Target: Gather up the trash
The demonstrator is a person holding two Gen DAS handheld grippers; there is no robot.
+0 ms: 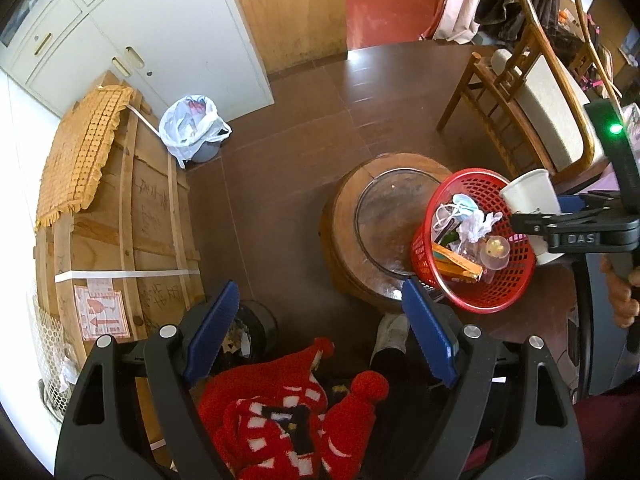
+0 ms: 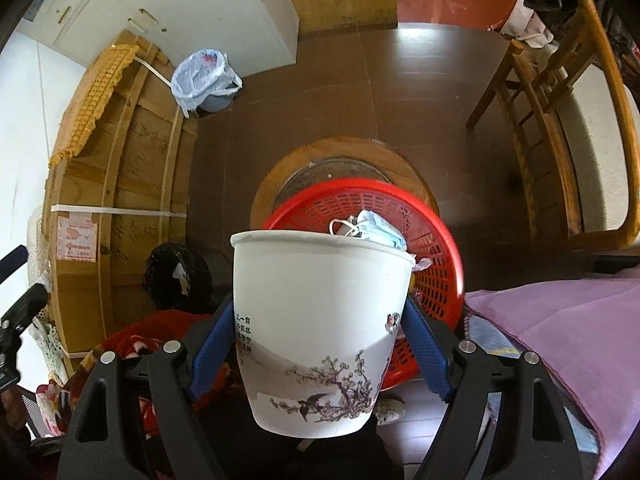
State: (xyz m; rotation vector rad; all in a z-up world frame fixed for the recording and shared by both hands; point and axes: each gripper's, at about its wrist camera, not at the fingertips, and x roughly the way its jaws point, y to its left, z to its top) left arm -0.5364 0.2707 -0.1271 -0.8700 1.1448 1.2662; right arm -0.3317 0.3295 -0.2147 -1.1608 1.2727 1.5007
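Your right gripper (image 2: 320, 356) clamps a smooth white paper cup (image 2: 320, 320) printed with ink blossoms, its blue ribbed pads pressed on both sides, above the red plastic mesh basket (image 1: 516, 276) on the round wooden stool (image 1: 360, 232). The cup hides much of the basket's crumpled trash. Your left gripper (image 1: 320, 336) stands wide and empty over a fuzzy red garment (image 1: 288, 420)

The paper cup (image 2: 320, 332) between the right gripper's blue pads (image 2: 212, 344) is white, with dark branches, a bird and small black writing; the basket (image 2: 432, 248) just past it is red with little holes; the cloth (image 2: 560, 328) to the right is purple.
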